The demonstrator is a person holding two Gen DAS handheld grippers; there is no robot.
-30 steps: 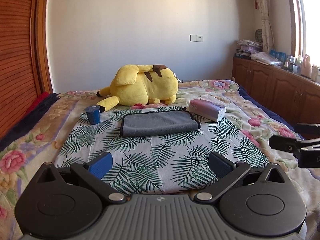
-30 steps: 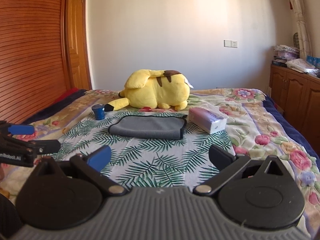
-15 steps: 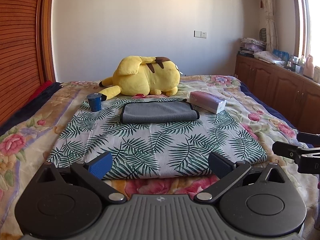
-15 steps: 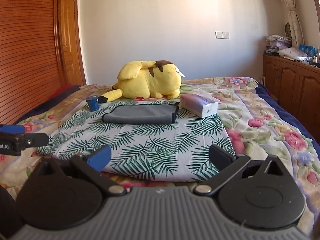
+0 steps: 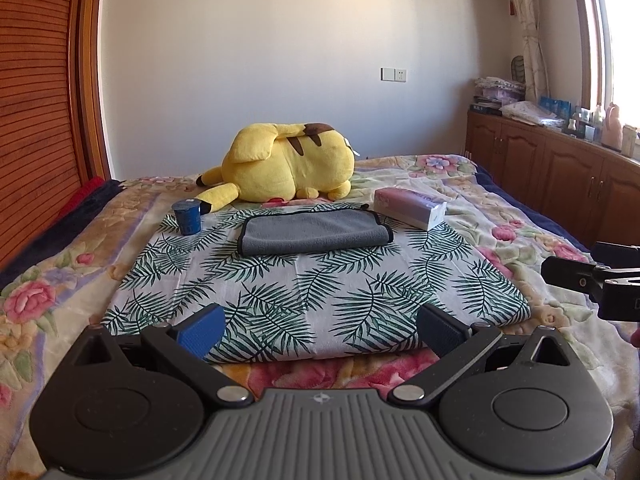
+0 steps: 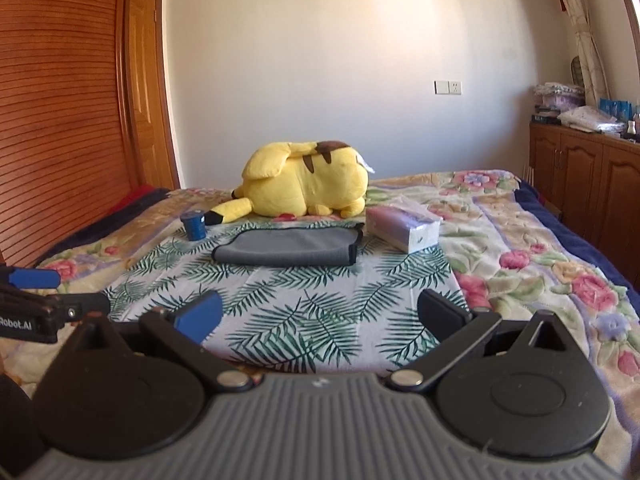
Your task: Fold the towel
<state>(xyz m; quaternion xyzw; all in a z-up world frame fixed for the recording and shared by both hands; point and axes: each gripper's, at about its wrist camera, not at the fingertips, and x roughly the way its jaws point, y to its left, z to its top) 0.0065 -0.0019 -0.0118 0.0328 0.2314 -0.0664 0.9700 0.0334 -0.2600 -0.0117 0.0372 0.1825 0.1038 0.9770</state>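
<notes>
**Sunlit bedroom, wood on both sides**

A plain pale wall carries a white switch plate; a slatted wooden wardrobe stands left; brown cabinets line the right under a bright window; a patterned curtain hangs beside it.

At the right edge of the left wrist view, the right gripper is cut off, so its jaws cannot be judged there. At the left edge of the right wrist view, the left gripper is likewise cropped. Items on the cabinet top at upper right are too small to identify. The plush toy hides the bedspread behind it.
</notes>
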